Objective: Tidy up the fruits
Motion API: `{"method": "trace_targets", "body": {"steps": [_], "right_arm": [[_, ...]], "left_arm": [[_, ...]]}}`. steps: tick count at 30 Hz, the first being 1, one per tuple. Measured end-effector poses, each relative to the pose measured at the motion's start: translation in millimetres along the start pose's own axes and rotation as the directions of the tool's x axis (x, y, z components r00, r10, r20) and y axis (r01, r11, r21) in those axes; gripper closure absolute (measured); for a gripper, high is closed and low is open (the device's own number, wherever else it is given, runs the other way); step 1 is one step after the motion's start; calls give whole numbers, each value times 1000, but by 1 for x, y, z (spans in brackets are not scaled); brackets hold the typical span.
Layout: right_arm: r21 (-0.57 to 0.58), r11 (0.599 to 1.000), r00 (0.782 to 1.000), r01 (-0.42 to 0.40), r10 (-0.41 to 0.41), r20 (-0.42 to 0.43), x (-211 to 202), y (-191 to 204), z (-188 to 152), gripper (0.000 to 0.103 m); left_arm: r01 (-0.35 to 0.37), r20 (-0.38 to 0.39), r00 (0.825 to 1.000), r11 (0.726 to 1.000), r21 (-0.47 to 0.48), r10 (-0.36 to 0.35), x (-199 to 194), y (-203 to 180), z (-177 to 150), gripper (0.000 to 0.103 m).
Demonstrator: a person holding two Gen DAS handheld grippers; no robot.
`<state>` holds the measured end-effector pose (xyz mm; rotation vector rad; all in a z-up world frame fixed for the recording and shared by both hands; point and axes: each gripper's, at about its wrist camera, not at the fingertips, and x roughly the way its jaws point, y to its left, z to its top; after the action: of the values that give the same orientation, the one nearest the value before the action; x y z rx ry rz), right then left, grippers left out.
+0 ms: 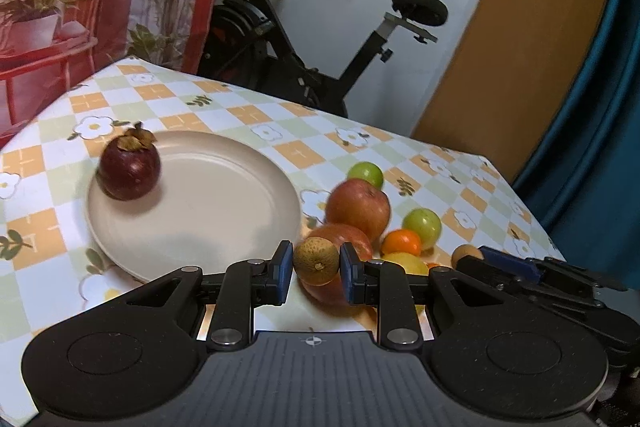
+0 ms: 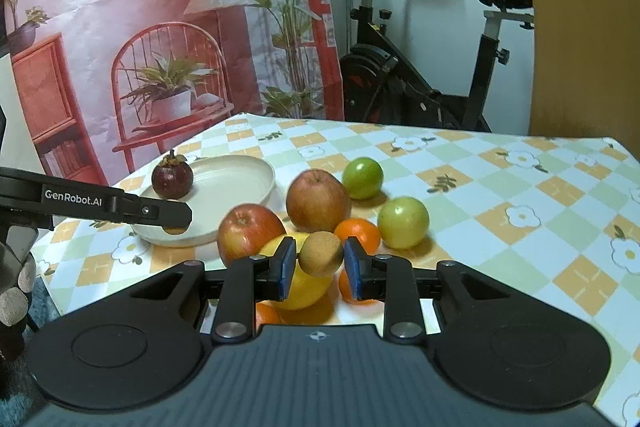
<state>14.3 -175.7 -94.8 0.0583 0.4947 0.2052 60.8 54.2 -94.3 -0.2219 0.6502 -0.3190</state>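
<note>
My left gripper [image 1: 316, 269] is shut on a rough, brown-green round fruit [image 1: 315, 259], held above the table just right of the beige plate [image 1: 192, 227]. A dark purple mangosteen [image 1: 129, 169] sits on the plate's far left. My right gripper [image 2: 320, 261] is shut on a small tan round fruit [image 2: 322, 251] above the fruit pile. Under it lie a yellow lemon [image 2: 302, 291] and oranges [image 2: 358, 231]. Two red apples [image 2: 250, 231] [image 2: 318, 201] and two green fruits [image 2: 363, 177] [image 2: 403, 222] lie beyond. In the right wrist view the left gripper [image 2: 176, 217] hangs over the plate's [image 2: 240, 187] near rim.
The table [image 2: 500, 195] wears a checked, flowered cloth, with bare cloth to the right of the pile. An exercise bike [image 2: 400, 79] stands behind it, beside a printed backdrop [image 2: 140, 27]. In the left wrist view, the right gripper [image 1: 474, 254] sits close at the right.
</note>
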Motion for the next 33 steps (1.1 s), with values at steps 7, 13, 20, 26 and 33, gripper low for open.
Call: {"method": "trace_targets", "body": {"steps": [7,13,20,26,33], "right_arm": [[-64,997,998,-44,47,35,7,16,21,74],[-118,987,993,-110,114,29,24,39,38,74],[-194,958,977,-214,208,-50,72,87,50,74],[-260,919,950,-297,257,-177,123,129,39,74],[-261,905,926,-336,267,-266,160,146,29,74]], "left_arm": [[-25,31,999,999,-48,27,-12,24,17,77],[-78,18,997,992,-104,81,-16,57,28,77],[-146,-48,989,972,-183,139,6,97,40,77],[-191,-90,980,963,-191,177,18,111,38,76],[-195,-100,979,960,-199,178,22,122,38,77]]}}
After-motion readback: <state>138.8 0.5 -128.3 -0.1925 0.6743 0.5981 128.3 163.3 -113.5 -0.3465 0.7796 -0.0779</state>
